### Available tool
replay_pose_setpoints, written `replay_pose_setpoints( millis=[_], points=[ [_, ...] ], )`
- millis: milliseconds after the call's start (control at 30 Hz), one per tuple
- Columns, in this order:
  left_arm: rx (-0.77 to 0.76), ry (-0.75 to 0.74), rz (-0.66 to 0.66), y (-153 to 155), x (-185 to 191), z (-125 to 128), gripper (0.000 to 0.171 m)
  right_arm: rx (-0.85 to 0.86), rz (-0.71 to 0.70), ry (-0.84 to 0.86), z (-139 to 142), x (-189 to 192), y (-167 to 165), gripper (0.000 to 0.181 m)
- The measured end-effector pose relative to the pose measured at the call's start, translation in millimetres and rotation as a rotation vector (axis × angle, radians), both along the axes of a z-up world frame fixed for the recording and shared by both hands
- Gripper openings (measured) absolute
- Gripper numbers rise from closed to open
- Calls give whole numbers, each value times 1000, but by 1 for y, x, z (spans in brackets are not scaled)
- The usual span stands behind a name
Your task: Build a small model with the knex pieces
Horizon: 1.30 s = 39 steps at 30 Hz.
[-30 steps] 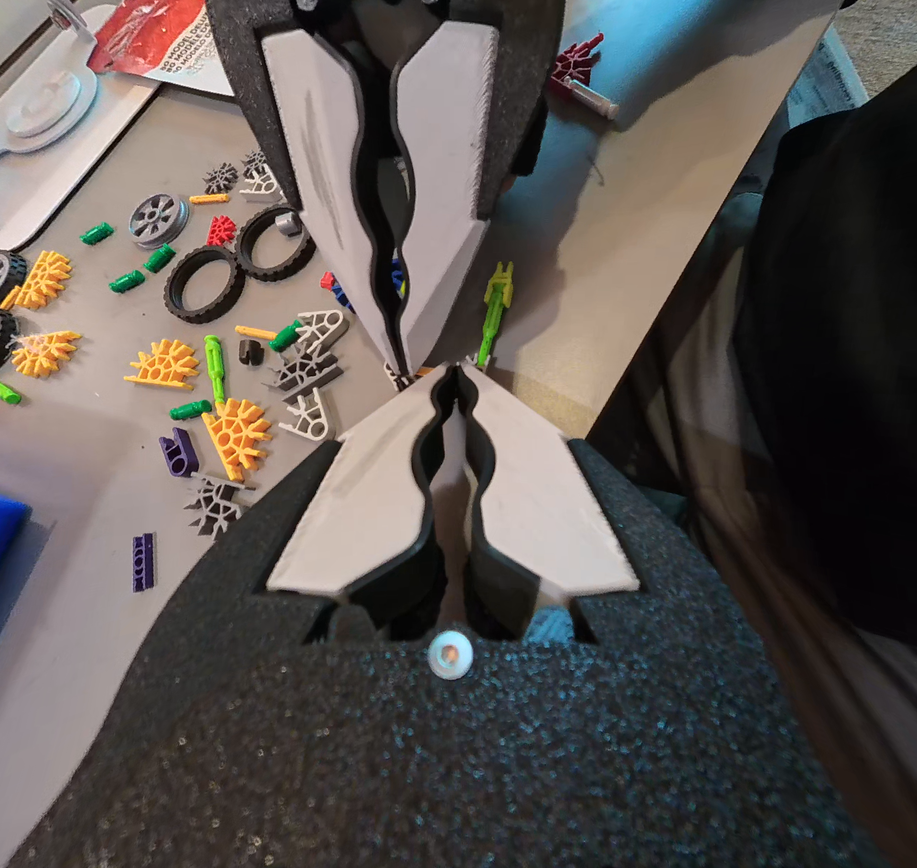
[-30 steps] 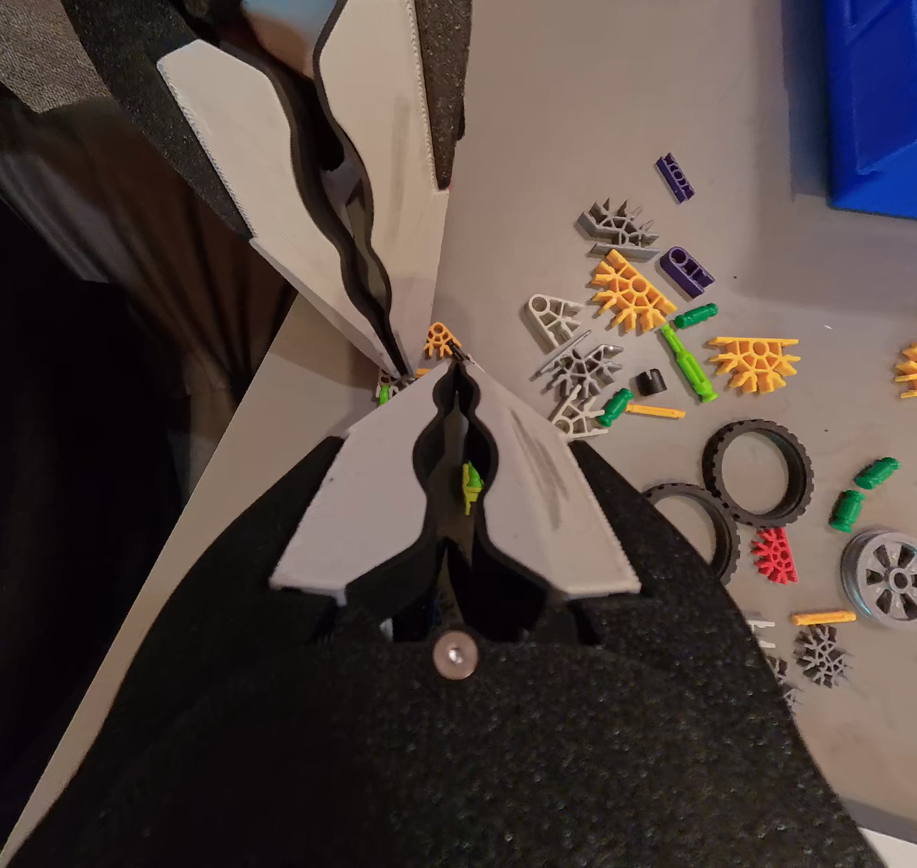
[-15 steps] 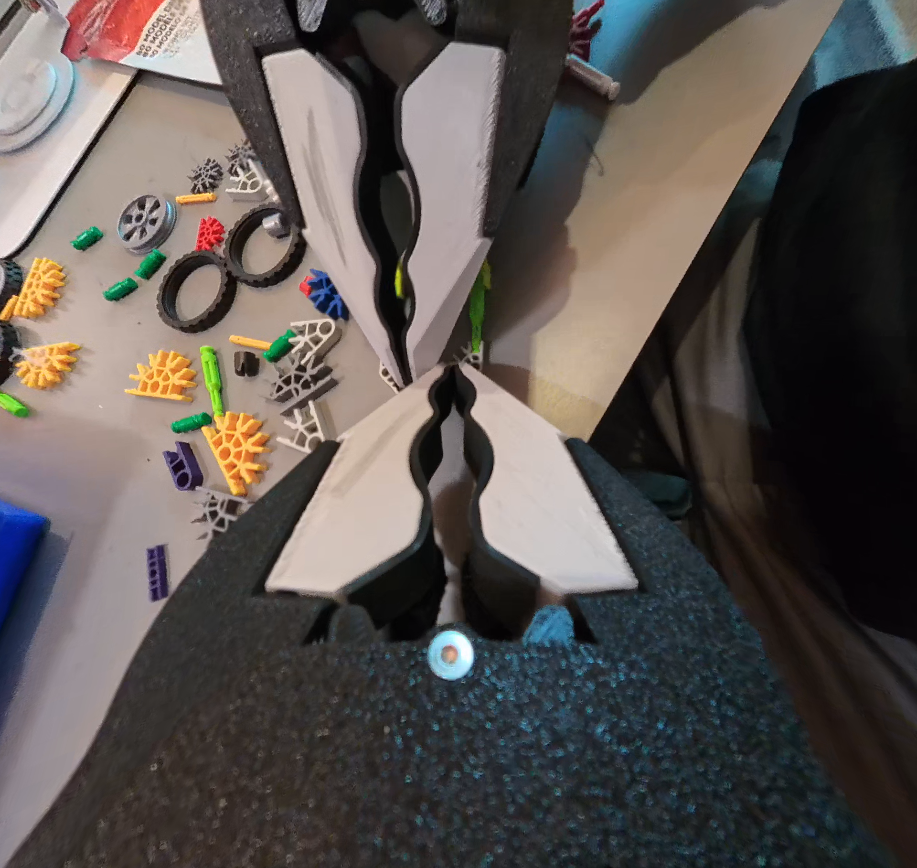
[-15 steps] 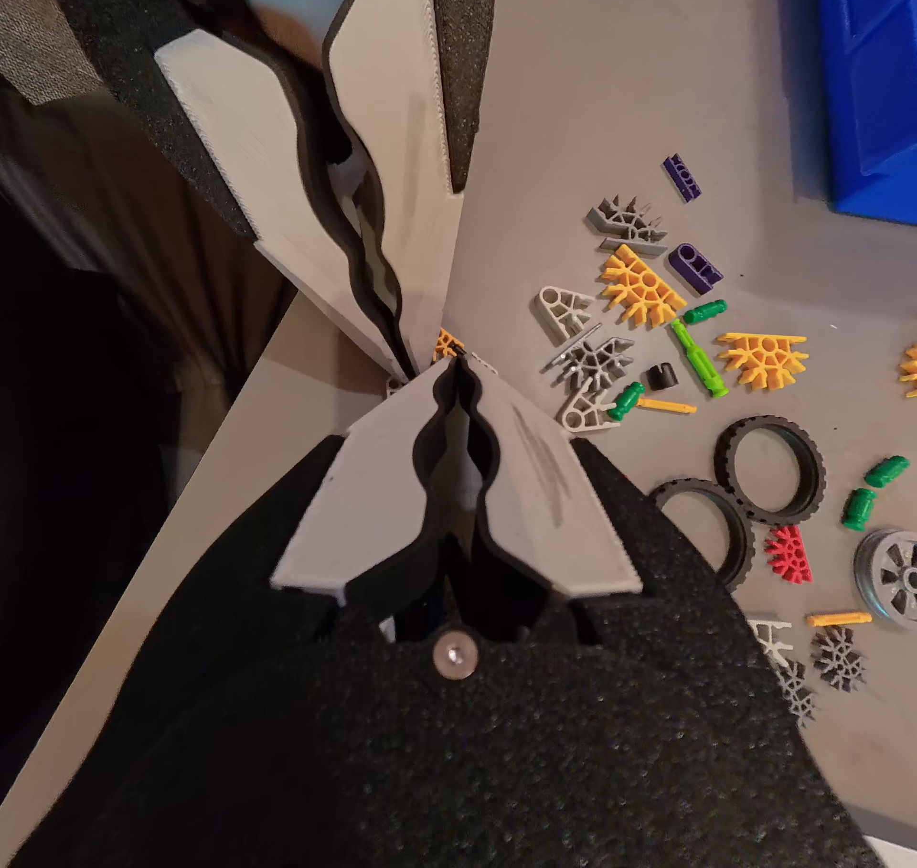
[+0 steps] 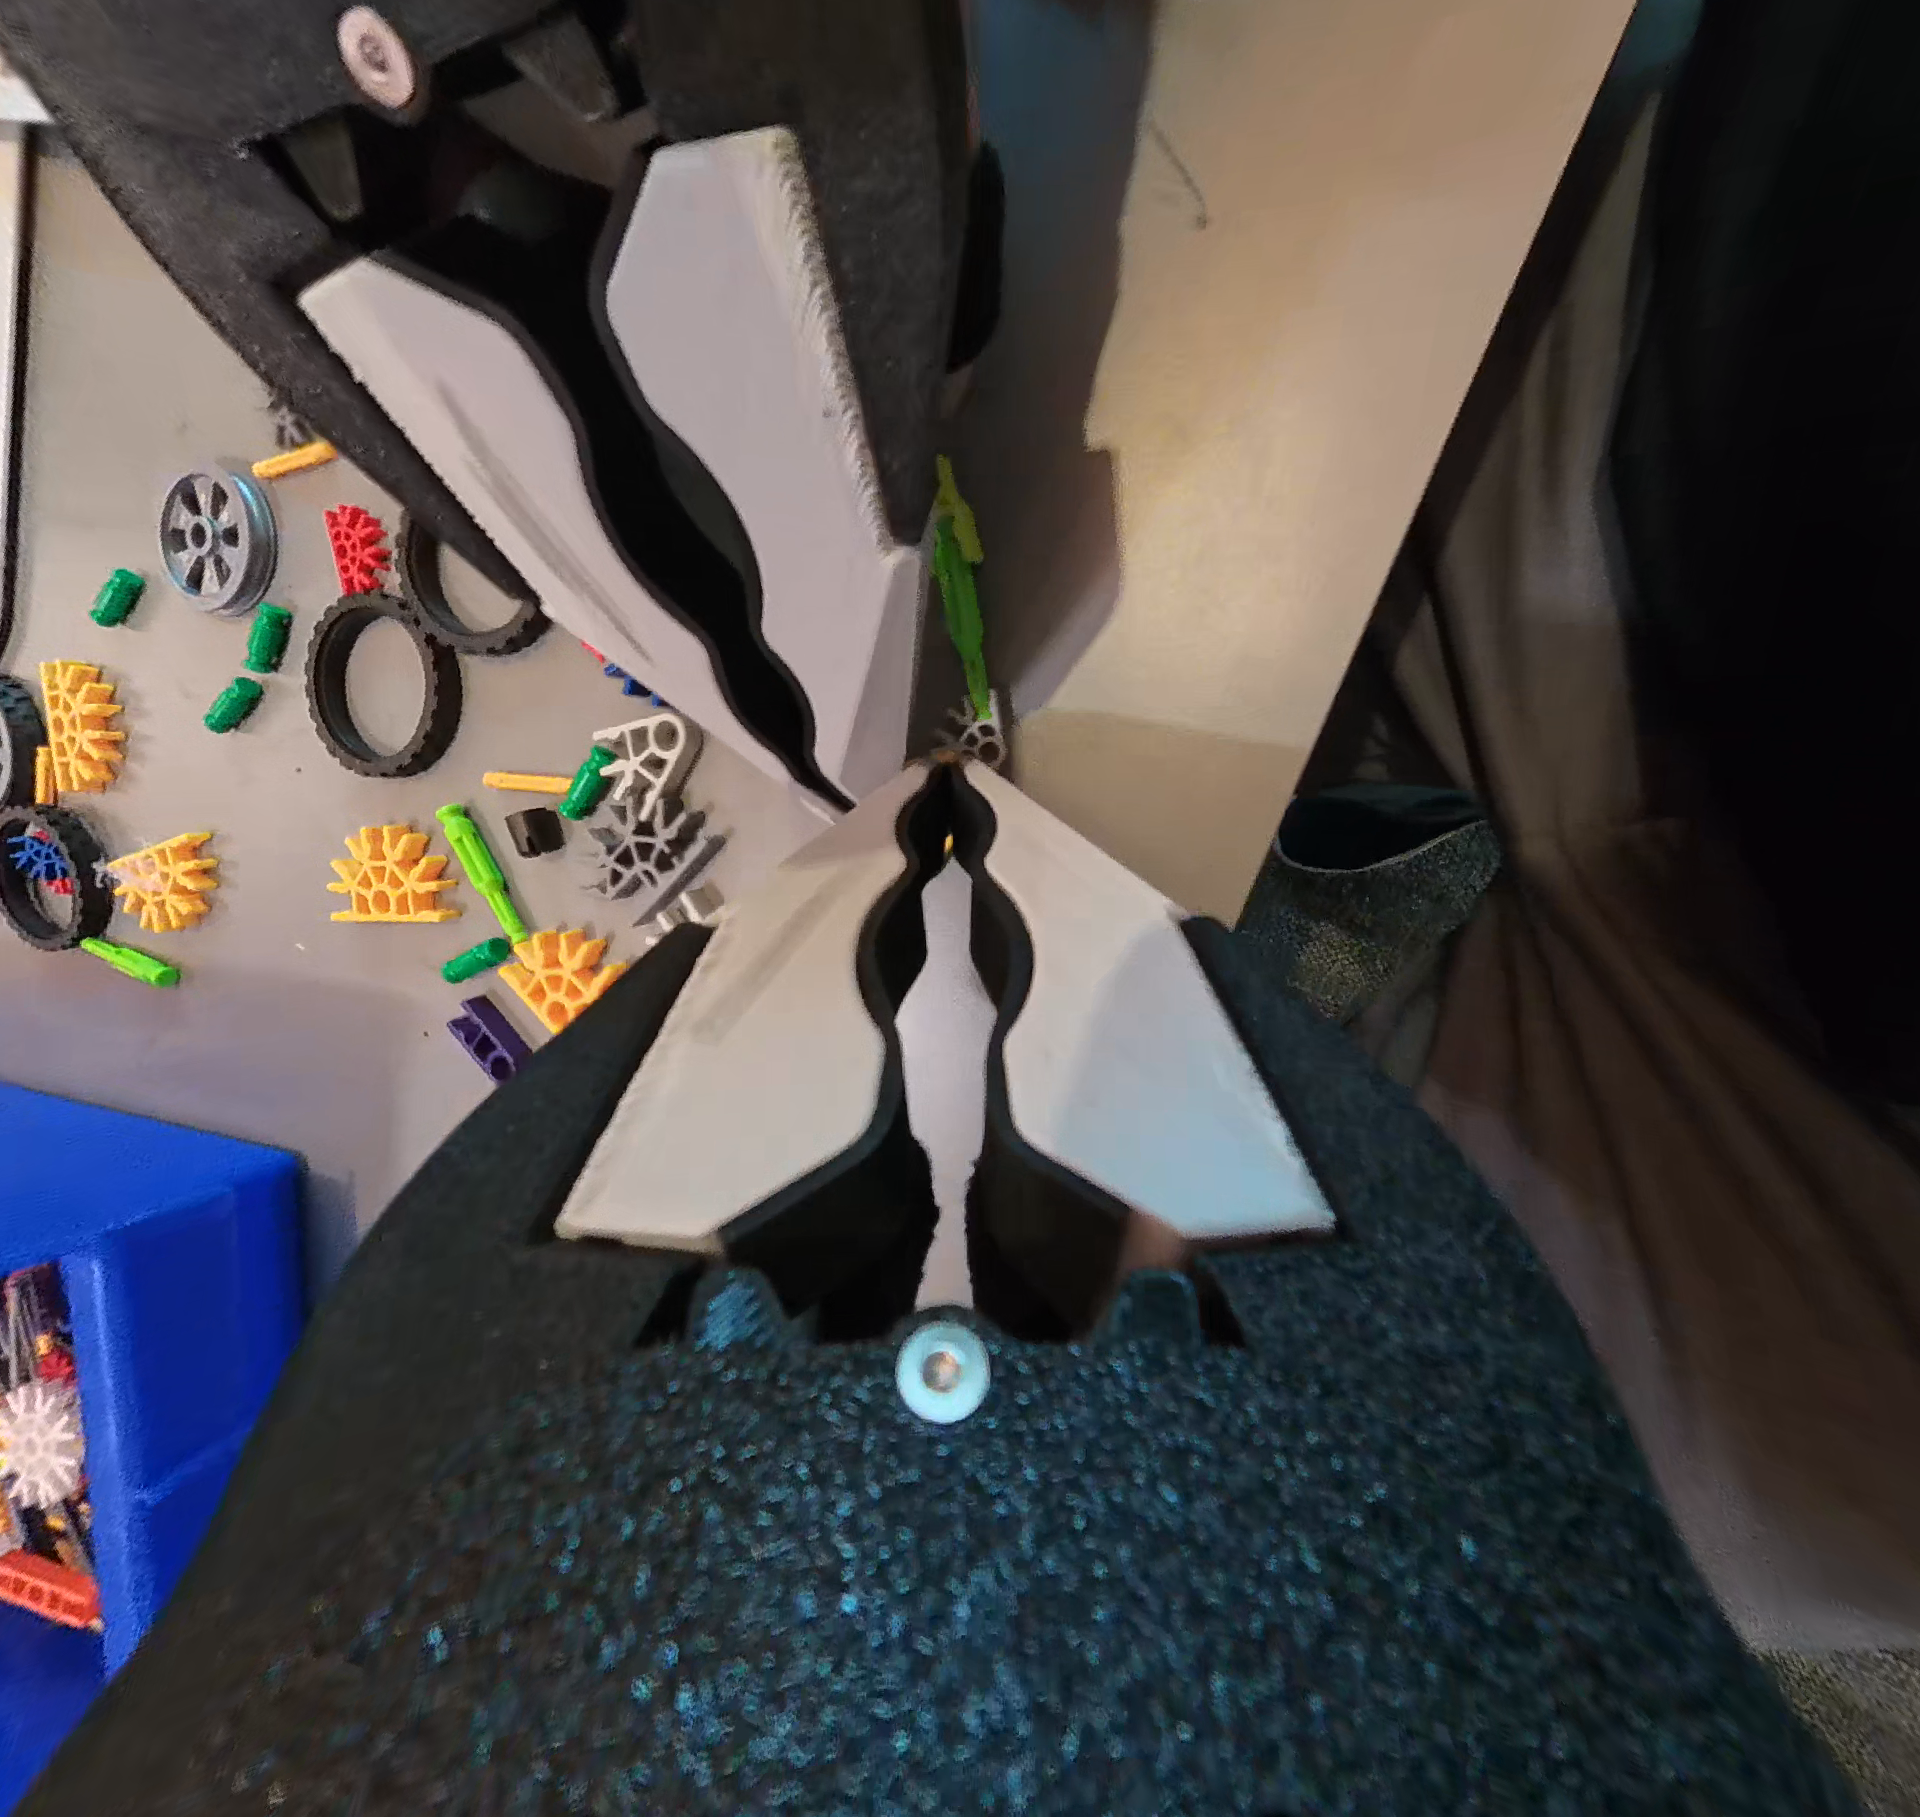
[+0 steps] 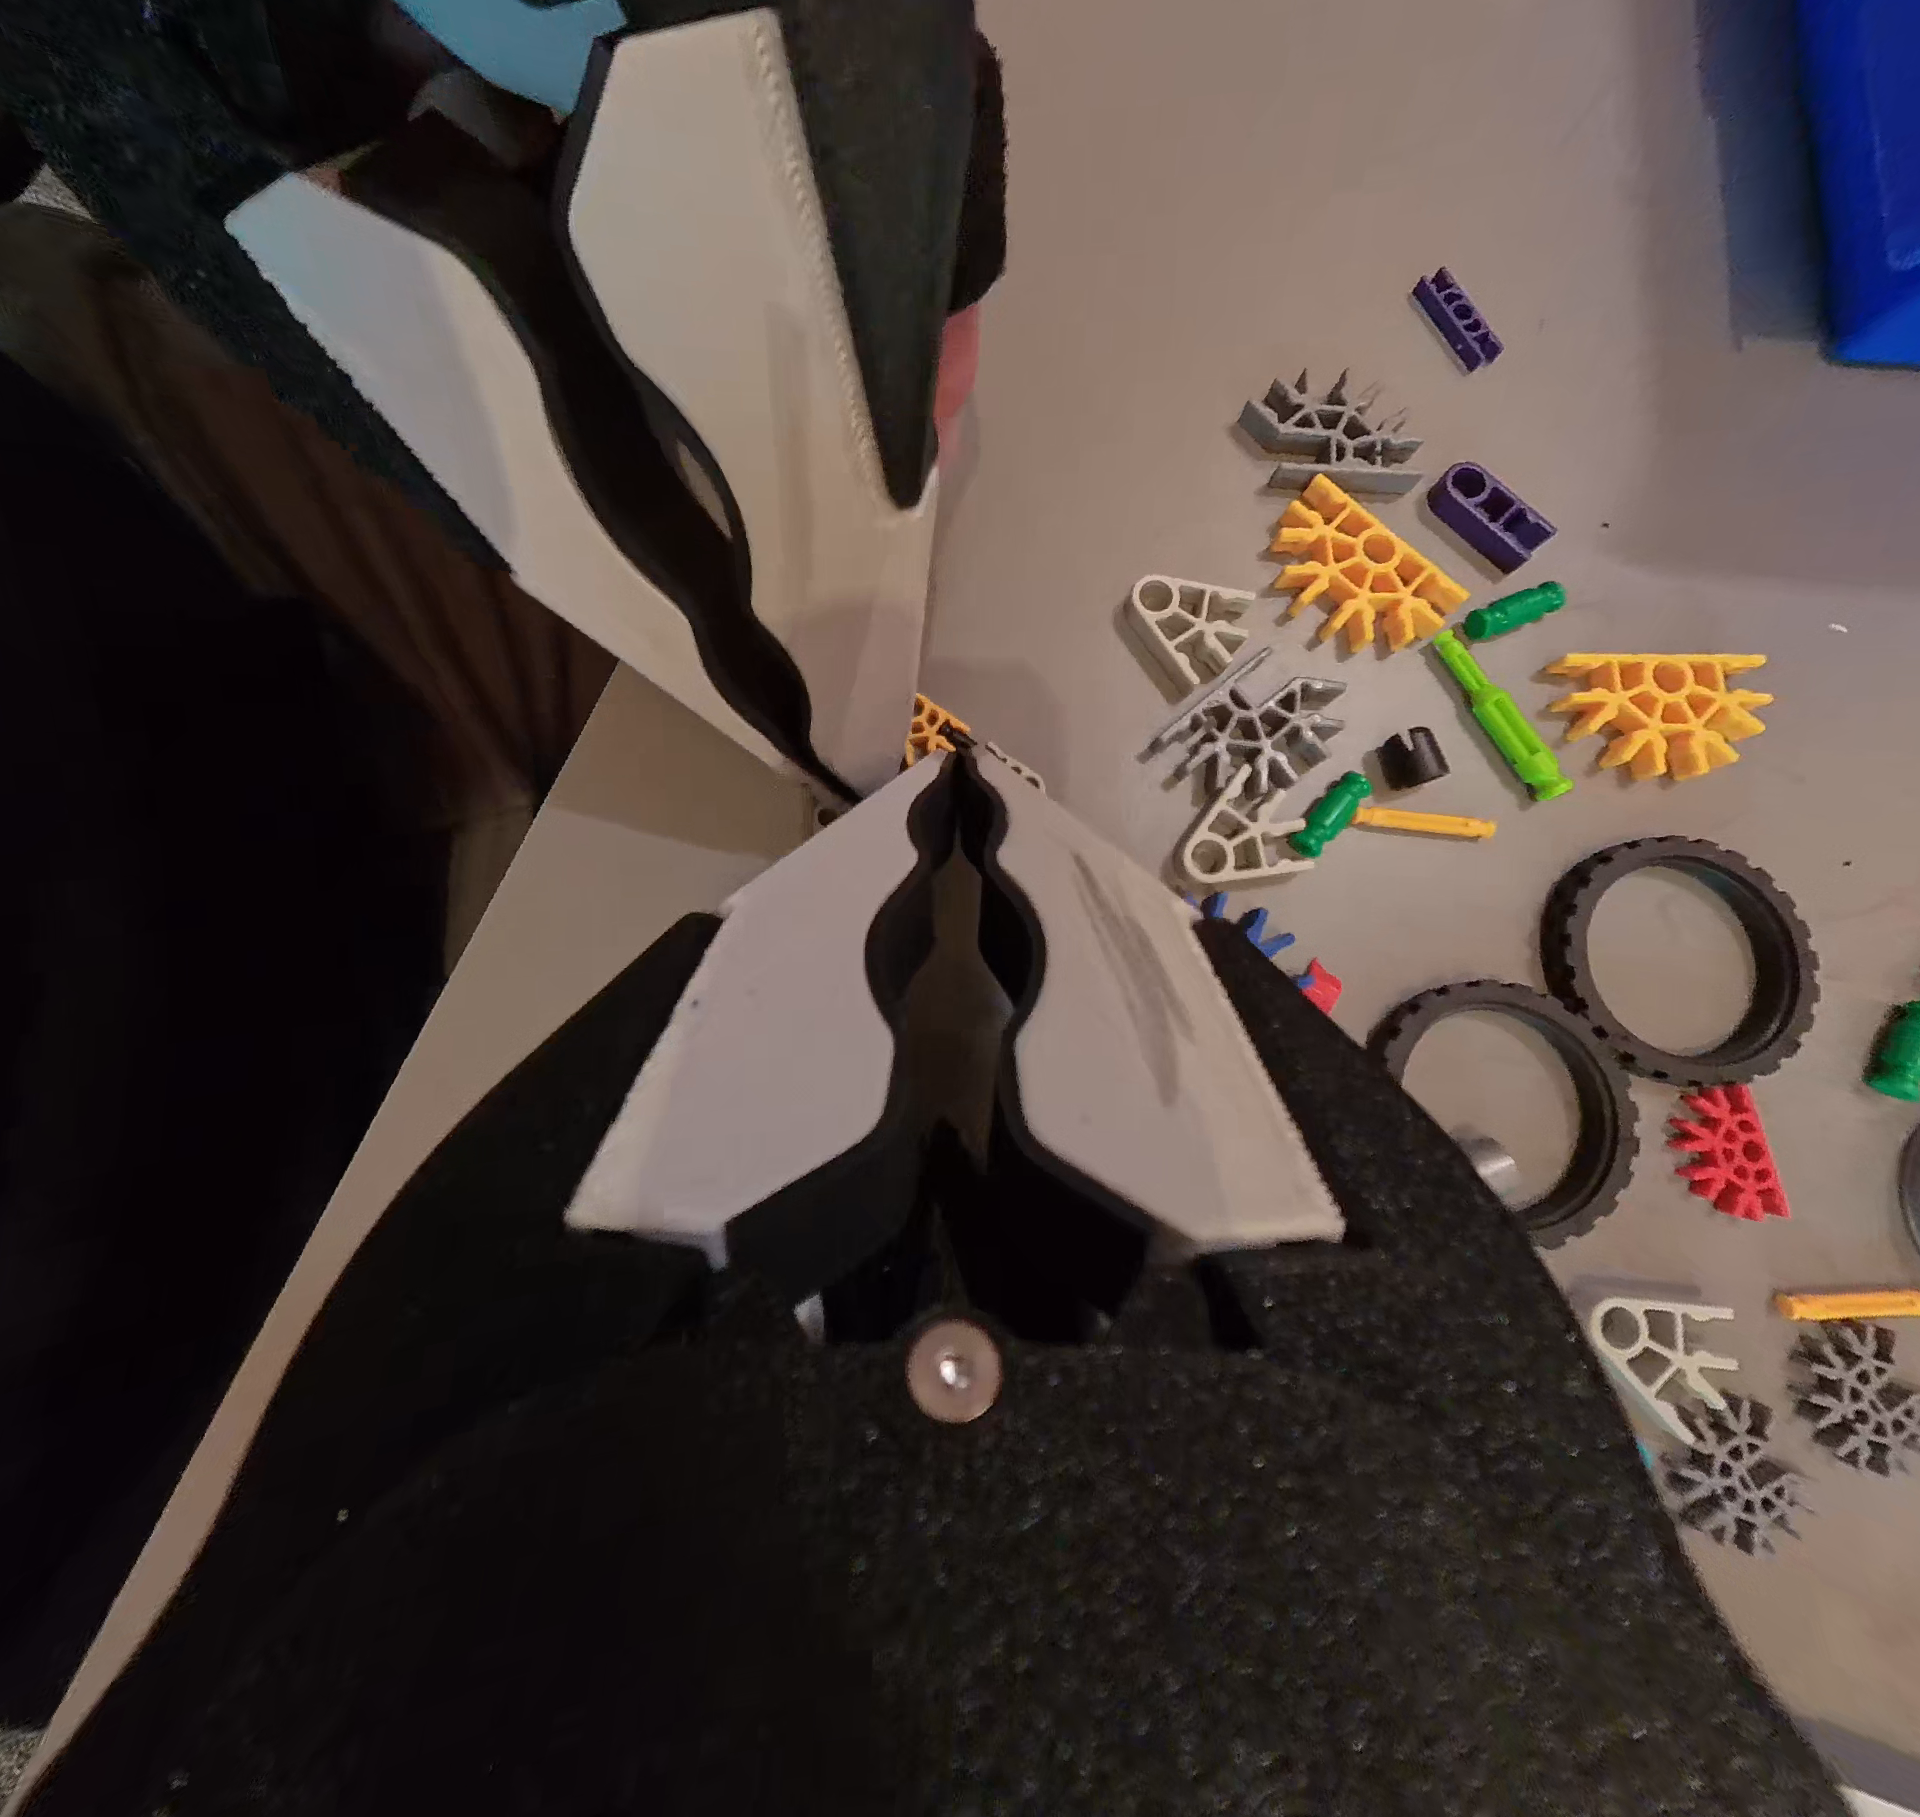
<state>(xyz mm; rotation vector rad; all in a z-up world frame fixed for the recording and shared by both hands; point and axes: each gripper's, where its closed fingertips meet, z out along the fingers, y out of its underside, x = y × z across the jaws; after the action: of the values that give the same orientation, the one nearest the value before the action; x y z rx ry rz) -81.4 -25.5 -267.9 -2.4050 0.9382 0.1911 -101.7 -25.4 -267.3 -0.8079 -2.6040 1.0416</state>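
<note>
Both grippers, left gripper (image 5: 943,780) and right gripper (image 6: 954,775), pinch one small connector cluster (image 5: 977,733) tip-to-tip; any twist could flick it off the table (image 5: 1236,417) edge

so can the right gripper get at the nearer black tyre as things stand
Probably not yet: the way over the table looks free, but the right gripper is shut, tip to tip with the left gripper, and must open first to take the black tyre.
</note>
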Motion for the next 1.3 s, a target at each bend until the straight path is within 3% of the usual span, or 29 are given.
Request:
replay_pose_setpoints(
  millis=[100,1067,1300],
  points=[
    [7,-4,1,4,1,0,0,65,1,26,2,0,5,0],
    [44,-35,15,9,3,0,0,84,13,49,10,11,31,0],
    [62,-64,-16,12,4,0,0,140,109,81,1,17,23,14]
  ],
)
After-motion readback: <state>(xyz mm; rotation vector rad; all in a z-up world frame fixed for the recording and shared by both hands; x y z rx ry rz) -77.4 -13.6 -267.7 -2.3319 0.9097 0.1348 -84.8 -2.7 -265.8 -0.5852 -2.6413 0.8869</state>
